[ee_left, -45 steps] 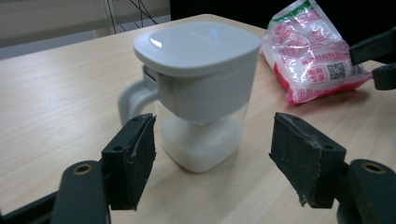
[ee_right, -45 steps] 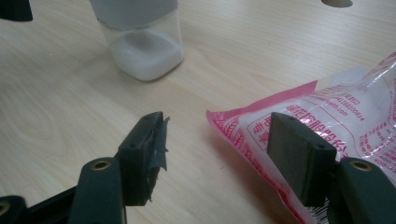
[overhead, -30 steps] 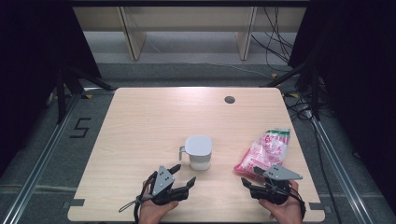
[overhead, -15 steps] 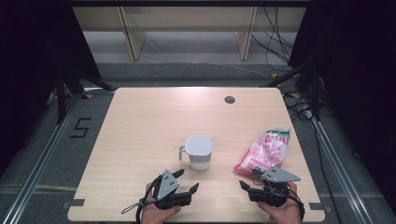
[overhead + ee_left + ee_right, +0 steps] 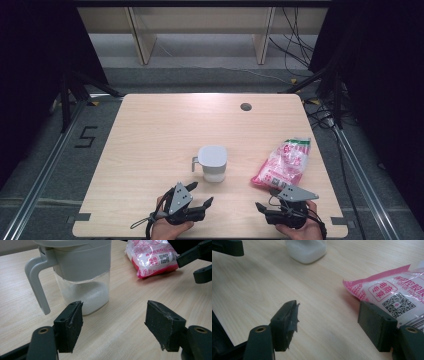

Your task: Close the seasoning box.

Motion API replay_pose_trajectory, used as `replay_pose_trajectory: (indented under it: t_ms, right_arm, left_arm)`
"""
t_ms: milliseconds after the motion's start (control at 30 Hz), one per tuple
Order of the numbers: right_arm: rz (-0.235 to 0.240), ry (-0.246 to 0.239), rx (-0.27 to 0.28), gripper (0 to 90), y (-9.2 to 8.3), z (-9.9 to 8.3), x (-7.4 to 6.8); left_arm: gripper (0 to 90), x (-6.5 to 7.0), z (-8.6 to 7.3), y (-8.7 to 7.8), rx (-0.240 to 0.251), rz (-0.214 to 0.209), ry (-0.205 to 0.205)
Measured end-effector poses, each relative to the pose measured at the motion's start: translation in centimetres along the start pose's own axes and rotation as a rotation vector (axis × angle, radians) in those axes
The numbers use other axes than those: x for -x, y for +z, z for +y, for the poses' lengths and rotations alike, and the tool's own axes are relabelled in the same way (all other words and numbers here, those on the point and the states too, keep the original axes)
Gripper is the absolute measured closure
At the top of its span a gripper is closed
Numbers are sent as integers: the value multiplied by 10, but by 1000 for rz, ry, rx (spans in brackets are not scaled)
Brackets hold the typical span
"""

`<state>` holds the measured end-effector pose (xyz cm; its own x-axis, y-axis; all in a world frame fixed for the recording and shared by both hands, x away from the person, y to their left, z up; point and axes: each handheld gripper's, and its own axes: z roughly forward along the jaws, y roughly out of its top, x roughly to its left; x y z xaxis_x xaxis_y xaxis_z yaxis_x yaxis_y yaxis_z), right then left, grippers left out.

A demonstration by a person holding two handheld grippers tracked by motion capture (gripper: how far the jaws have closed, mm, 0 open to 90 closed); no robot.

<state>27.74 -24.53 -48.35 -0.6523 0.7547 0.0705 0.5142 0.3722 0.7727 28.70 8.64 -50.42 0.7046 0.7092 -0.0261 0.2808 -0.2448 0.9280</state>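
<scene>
Both grippers, left gripper (image 5: 202, 196) and right gripper (image 5: 261, 209), hover with fingers spread.

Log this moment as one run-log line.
left gripper: open, short of lidded jug | right gripper: open, beside pink bag | nothing held

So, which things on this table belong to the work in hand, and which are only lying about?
In the work:
- lidded jug with white grains, nearest the left tongs
- pink bag, just ahead of the right tongs
Both tongs are open and hold nothing.

Lying about:
- dark round cap at the table's far edge
- cables on the floor
</scene>
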Motion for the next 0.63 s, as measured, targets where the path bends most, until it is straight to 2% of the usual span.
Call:
replay_pose_trajectory:
  t_ms: [33,67,100,133,200,267,333,367,467,500,533,567,633]
  right_arm:
    - [2,18,-13,329,-1,-1,-2]
    - [-1,-17,-4,328,0,-1,1]
    - [-13,-20,11,328,0,-2,1]
    - [-6,-6,2,328,-1,-2,1]
    - [-5,-16,-7,327,-1,-3,2]
    - [19,-21,-15,327,-1,-3,3]
    - [10,-18,-12,327,0,-3,3]
    - [-6,-14,-6,327,-1,-4,2]
    - [-4,4,-11,326,-1,-4,1]
    - [0,-24,-1,326,0,-4,3]
    - [0,-20,-4,326,0,-4,3]
    - [8,-17,-6,326,1,-4,3]
    - [1,-15,-11,325,0,-4,3]
  left_arm:
    - [294,0,0,0,-2,1,4]
    - [294,0,0,0,0,0,2]
    - [294,0,0,0,1,-1,2]
    - [293,0,0,0,3,-7,-3]
    - [294,-2,1,-2,-7,3,24]
    - [293,-3,1,-1,0,2,15]
    - [292,-3,1,-2,-8,12,6]
    - [291,-6,2,-3,-7,10,43]
    - [280,-6,2,-2,-2,7,35]
    - [279,-4,1,-3,-2,12,-6]
    - [279,-5,1,-3,-4,12,-7]
    - [278,-7,2,-3,-1,13,19]
    - [273,-6,2,-3,-2,13,3]
